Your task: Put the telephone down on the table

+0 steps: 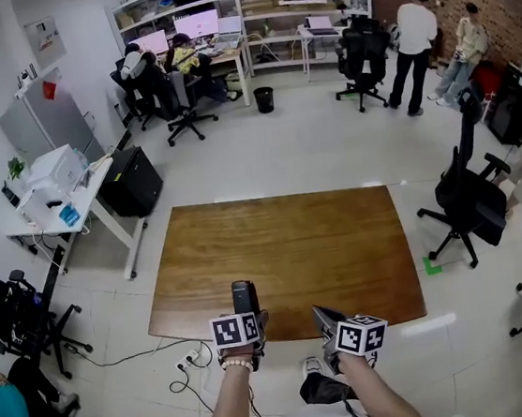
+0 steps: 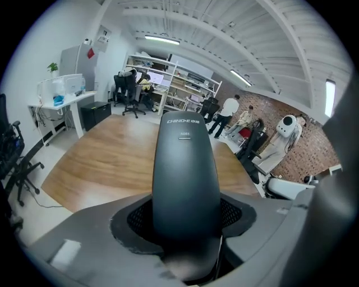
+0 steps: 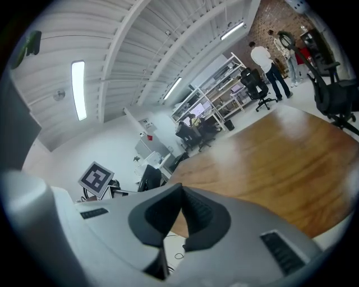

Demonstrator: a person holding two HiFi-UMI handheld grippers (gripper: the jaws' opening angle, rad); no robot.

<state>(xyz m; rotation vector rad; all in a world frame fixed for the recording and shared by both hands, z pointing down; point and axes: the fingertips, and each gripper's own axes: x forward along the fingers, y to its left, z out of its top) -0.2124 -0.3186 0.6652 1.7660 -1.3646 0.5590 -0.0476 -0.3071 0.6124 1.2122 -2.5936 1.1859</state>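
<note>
Forearms [image 1: 231, 409] of the person reach up from the bottom of the head view, each ending in a gripper that carries a cube with square markers. From where I stand, the left gripper [image 1: 249, 318] is clamped on the telephone [image 1: 244, 295], a dark grey handset that stands up out of its jaws, its lower end sunk between the black pads and its rounded top pointing away from the person. In the head view the handset overlaps the near edge of the wooden table [image 1: 285, 247], held in the air and not resting on the top; in the left gripper view the tabletop stretches out beyond and below it. Just beside it, the right gripper [image 1: 327, 319] hangs at the same near edge with its jaws brought together at the tips and nothing between them. A black office chair [image 1: 467, 196] stands off the table's right side, close to a green mark [image 1: 432, 265] on the floor. To the left is a white desk [image 1: 71, 202] with a white printer [image 1: 53, 167] on it, and cables with a power strip [image 1: 190, 361] lie on the floor near the table's left corner. At the far end, 2 people [image 1: 158, 64] sit at screens, a black bin [image 1: 265, 98] stands nearby, and 2 more people [image 1: 411, 43] stand by the brick wall.
</note>
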